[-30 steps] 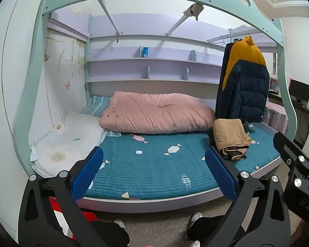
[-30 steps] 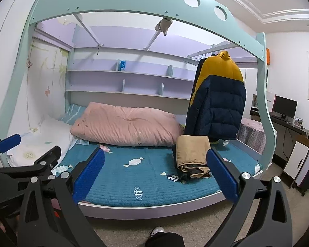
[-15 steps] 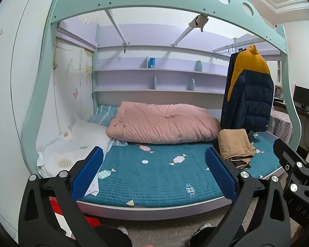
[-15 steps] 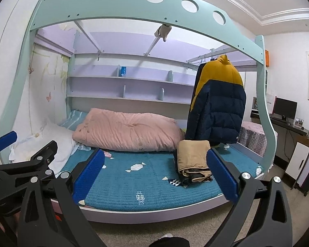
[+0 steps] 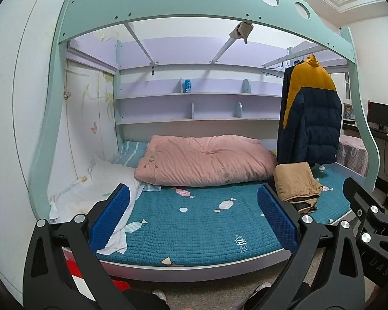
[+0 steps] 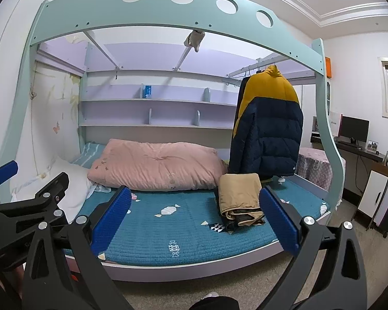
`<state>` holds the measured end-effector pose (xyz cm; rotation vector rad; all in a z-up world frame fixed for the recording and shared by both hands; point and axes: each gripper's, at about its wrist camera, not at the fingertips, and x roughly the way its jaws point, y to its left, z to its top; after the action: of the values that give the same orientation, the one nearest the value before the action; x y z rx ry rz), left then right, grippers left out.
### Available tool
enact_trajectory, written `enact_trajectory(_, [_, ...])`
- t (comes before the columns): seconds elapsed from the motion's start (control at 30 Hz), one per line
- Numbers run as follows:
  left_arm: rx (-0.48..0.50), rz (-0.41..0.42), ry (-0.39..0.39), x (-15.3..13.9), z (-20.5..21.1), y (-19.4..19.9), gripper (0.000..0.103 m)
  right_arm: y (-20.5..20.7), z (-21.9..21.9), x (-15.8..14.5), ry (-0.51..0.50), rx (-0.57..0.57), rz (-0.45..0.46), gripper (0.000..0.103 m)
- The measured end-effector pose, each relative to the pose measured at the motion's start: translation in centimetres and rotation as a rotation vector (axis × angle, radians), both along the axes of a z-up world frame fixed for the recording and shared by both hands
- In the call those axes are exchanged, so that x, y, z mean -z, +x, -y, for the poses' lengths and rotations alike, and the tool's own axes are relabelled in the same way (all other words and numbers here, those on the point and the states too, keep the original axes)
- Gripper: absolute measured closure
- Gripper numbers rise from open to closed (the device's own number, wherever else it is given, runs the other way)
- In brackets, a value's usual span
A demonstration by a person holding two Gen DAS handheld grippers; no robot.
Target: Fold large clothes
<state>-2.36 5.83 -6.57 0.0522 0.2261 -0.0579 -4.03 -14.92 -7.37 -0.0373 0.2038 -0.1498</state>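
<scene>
Blue pads frame both of your views: your left gripper point(image 5: 192, 215) has its fingers spread wide apart with nothing between them, and your right gripper point(image 6: 194, 219) is spread just as wide and equally empty. Both point at the bed point(image 5: 194, 230), whose teal quilted cover fills the centre of each frame. The clothes you are working with sit at the right of the bed: a tan folded garment point(image 5: 296, 182) rests on top of a darker piece, right of centre in the left view and between the blue pads in the right view point(image 6: 239, 195). Just behind it, a navy and yellow puffer jacket point(image 6: 267, 126) hangs from a rail point(image 6: 248, 68) in the upper right. A pink duvet point(image 5: 207, 164) lies bunched at the back of the bed, with a white pillow point(image 5: 101, 183) at the left edge.
</scene>
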Motion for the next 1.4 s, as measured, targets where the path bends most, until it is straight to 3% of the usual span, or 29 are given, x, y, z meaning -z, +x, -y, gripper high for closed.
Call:
enact_trajectory(1.1, [0.020, -0.003, 0.007, -0.2, 0.4, 0.4, 0.004, -0.1, 0.4, 0.0, 0.005, 0.012, -0.008, 0.007])
enact_trajectory(1.4, [0.038, -0.037, 0.004, 0.4, 0.0, 3.6, 0.004, 2.0, -0.3, 0.8, 0.000, 0.032, -0.047, 0.007])
